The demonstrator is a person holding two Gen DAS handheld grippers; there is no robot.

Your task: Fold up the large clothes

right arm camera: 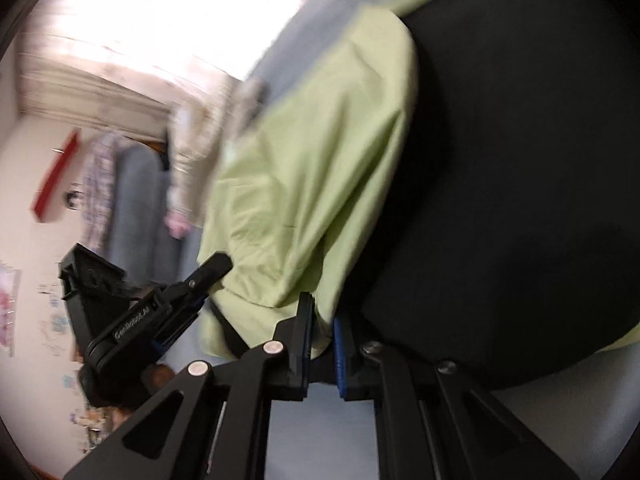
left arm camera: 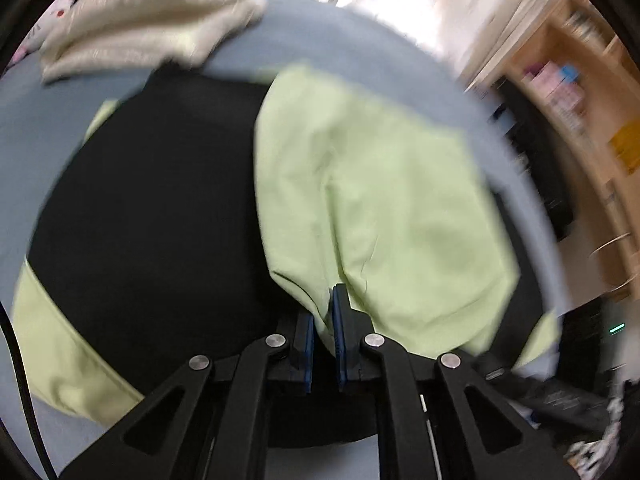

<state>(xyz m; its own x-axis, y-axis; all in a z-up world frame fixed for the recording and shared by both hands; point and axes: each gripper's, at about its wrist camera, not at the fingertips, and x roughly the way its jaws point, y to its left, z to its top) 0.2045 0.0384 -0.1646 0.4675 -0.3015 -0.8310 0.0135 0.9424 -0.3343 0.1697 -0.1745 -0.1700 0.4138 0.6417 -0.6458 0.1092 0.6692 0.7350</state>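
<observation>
On the blue-grey bed [left arm camera: 352,44] lies a black-and-green garment [left arm camera: 380,200], its green sleeve folded over the black body. Left gripper [left arm camera: 323,320] pinches a green fold at the near edge, blue pads [left arm camera: 307,336] pressed on cloth. Right gripper [right arm camera: 322,320] likewise clamps green fabric beside the black panel; the left gripper [right arm camera: 200,280] shows at its left, touching the same sleeve. A cream towel [left arm camera: 160,20] sits at the far end. Both views blurred.

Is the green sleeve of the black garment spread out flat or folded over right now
Folded over. The green sleeve lies across the black garment, its edge pinched in the left gripper.
</observation>
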